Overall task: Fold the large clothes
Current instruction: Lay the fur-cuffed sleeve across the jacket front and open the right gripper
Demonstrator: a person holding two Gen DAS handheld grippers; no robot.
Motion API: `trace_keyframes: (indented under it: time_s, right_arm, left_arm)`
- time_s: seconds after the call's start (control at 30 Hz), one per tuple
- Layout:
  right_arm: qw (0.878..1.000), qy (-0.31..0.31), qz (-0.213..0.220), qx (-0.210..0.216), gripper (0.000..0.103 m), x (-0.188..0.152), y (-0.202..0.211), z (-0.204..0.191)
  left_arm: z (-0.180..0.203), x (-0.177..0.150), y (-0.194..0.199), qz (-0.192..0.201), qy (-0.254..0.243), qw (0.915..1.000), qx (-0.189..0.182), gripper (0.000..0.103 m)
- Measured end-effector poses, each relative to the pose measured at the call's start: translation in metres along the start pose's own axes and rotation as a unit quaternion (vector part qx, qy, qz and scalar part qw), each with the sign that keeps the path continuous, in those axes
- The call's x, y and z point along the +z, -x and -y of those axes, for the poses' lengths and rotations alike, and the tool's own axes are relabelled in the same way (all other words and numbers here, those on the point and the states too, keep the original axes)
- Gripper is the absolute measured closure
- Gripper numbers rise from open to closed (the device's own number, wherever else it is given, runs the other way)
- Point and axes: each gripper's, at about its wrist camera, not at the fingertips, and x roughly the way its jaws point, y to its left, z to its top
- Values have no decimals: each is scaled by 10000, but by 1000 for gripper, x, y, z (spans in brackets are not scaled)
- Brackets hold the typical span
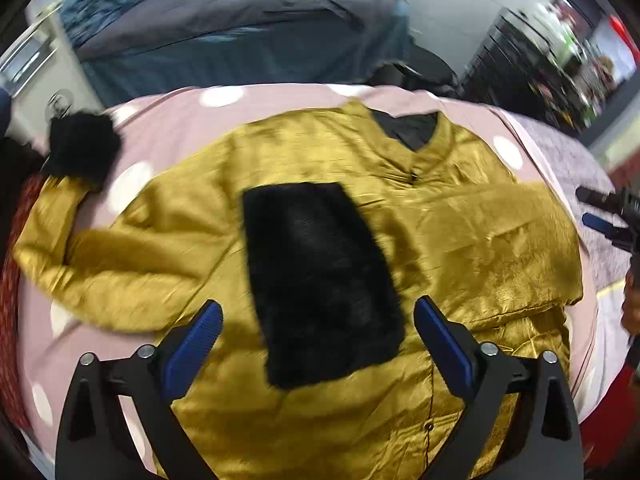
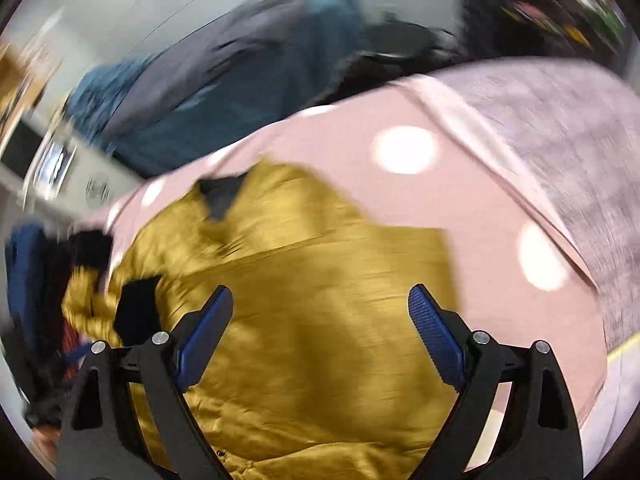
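Both claws, left (image 1: 318, 322) and right (image 2: 320, 310), hang spread wide over the jacket (image 1: 460, 240), gripping nothing. It lies flat on the pink dotted bed (image 1: 168, 120), one sleeve folded across, its black cuff (image 1: 320, 280) on the chest.

The mustard jacket (image 1: 460, 240) is shiny, crinkled cloth with matt black fur cuffs (image 1: 320, 280), lying on a smooth pink dotted bedsheet (image 1: 280, 98).
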Motion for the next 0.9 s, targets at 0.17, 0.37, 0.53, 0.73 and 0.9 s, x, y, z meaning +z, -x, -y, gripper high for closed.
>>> trace_keyframes:
  time_s: [0.17, 0.37, 0.53, 0.73, 0.9]
  right_arm:
    - [9881, -1379, -535, 425, 15, 5, -24, 101]
    - [9693, -1708, -1006, 1454, 27, -5, -76, 109]
    - [9634, -1715, -953, 1825, 71, -2, -84, 85]
    - [9964, -607, 378, 465, 93, -8, -9, 57]
    - [9982, -149, 150, -561, 93, -28, -22, 59]
  left_arm:
    - [30, 5, -57, -733, -560, 9950, 381, 18]
    - [25, -7, -104, -1398, -405, 9867, 719, 15]
    - [28, -4, -112, -1512, -347, 9854, 709, 13]
    - [24, -5, -112, -1368, -119, 9890, 556, 11]
    - [31, -10, -118, -1319, -140, 9892, 628, 6]
